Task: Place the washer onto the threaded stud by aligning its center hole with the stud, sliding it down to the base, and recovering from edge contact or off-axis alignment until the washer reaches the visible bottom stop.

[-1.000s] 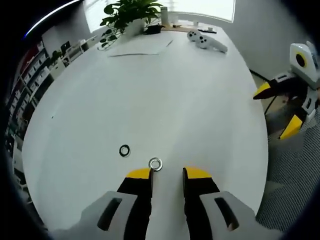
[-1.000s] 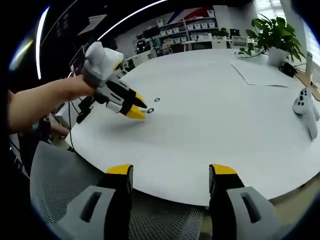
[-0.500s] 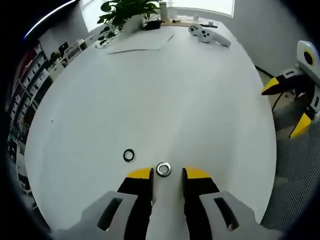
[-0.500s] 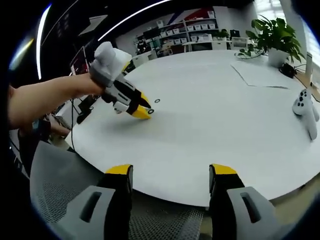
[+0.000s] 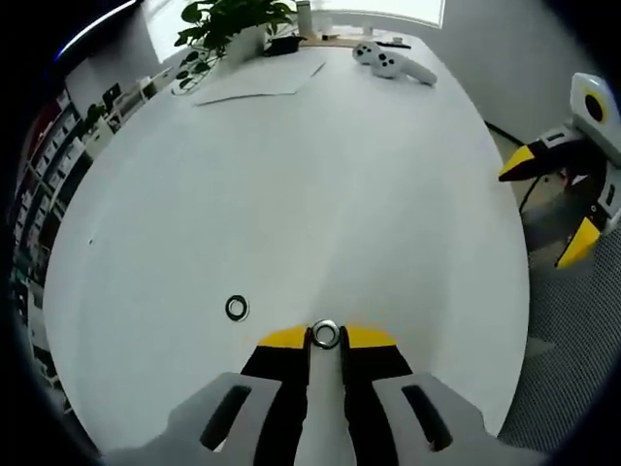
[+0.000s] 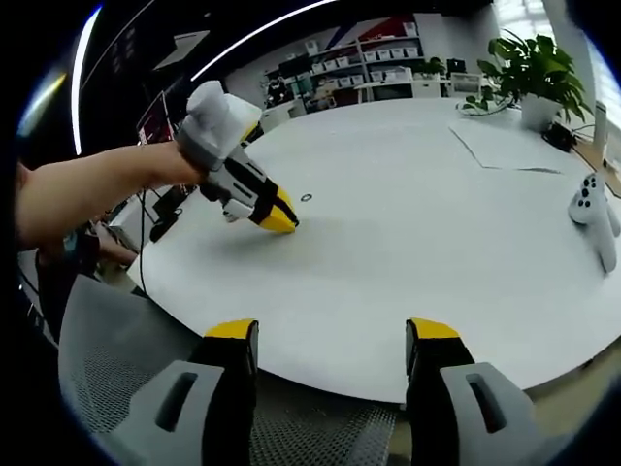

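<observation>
On the table (image 5: 291, 175), left tool (image 5: 325, 335) grips washer (image 5: 325, 334).

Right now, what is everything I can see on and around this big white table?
Silver metal washer: one, shiny, between the left gripper's yellow tips.
Dark ring-shaped washer: one, black-rimmed, flat on the table beside the silver one.
Round white table: one, under everything.
White sheets of paper: a few, at the far side.
Green potted plant: one, beyond the paper.
White game controllers: two, at the far edge.
Storage shelves: white, along the back wall.
Grey mesh chair: one, beside the table.
Left gripper: black and yellow, closed around the silver washer.
Right gripper: open, off the table's near edge.
Person's forearm: one, holding the left gripper.
</observation>
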Motion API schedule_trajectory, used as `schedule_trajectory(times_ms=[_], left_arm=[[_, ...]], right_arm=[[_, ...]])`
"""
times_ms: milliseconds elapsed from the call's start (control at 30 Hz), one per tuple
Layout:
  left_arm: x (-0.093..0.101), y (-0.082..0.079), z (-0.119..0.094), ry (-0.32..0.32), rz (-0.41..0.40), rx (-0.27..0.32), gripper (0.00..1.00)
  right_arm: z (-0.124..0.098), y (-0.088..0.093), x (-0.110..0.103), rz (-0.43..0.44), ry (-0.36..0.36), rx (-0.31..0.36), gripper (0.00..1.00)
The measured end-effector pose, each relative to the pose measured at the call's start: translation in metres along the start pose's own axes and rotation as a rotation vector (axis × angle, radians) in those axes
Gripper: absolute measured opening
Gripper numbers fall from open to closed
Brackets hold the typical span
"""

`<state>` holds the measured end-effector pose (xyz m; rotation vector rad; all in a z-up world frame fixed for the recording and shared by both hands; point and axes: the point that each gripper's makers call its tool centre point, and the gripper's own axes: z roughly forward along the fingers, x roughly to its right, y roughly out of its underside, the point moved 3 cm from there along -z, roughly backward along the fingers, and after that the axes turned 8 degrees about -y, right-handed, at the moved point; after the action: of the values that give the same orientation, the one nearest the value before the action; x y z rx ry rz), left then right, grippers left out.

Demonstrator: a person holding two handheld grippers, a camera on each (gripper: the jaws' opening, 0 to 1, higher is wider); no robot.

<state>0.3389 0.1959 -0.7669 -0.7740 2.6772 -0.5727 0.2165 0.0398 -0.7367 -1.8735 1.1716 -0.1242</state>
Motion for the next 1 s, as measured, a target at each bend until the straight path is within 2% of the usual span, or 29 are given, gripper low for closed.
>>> schedule_trajectory(times_ms=[367, 533, 567, 600, 633, 667, 800, 1000], left_arm=[[0.001, 0.0, 0.0, -0.016, 0.025, 0.003, 0.09], [0.0, 0.001, -0.001, -0.025, 0.005, 0.025, 0.09], [0.0, 0.002, -0.002, -0.031, -0.007, 0.022, 0.09], [0.0, 0.002, -0.003, -0.034, -0.013, 0.023, 0.0], [0.001, 0.004, -0.007, -0.029, 0.0, 0.001, 0.0], [-0.001, 0.002, -0.01, -0.051, 0.0, 0.014, 0.0], [-0.002, 0.005, -0.012, -0.06, 0.009, 0.026, 0.0], [-0.007, 0.006, -0.024, -0.069, -0.034, 0.043, 0.0]], right_arm=[[0.0, 0.001, 0.001, 0.003, 0.002, -0.005, 0.64], [0.0, 0.001, 0.0, 0.003, 0.0, -0.006, 0.64], [0.0, 0.001, 0.0, 0.002, 0.0, -0.006, 0.64], [0.0, 0.001, 0.0, 0.002, -0.001, -0.006, 0.64], [0.0, 0.001, 0.0, 0.001, -0.001, -0.007, 0.64], [0.0, 0.001, 0.0, -0.002, -0.003, -0.008, 0.64], [0.001, 0.001, -0.002, -0.01, -0.011, -0.013, 0.64], [0.001, 0.0, -0.003, -0.012, -0.018, -0.011, 0.64]])
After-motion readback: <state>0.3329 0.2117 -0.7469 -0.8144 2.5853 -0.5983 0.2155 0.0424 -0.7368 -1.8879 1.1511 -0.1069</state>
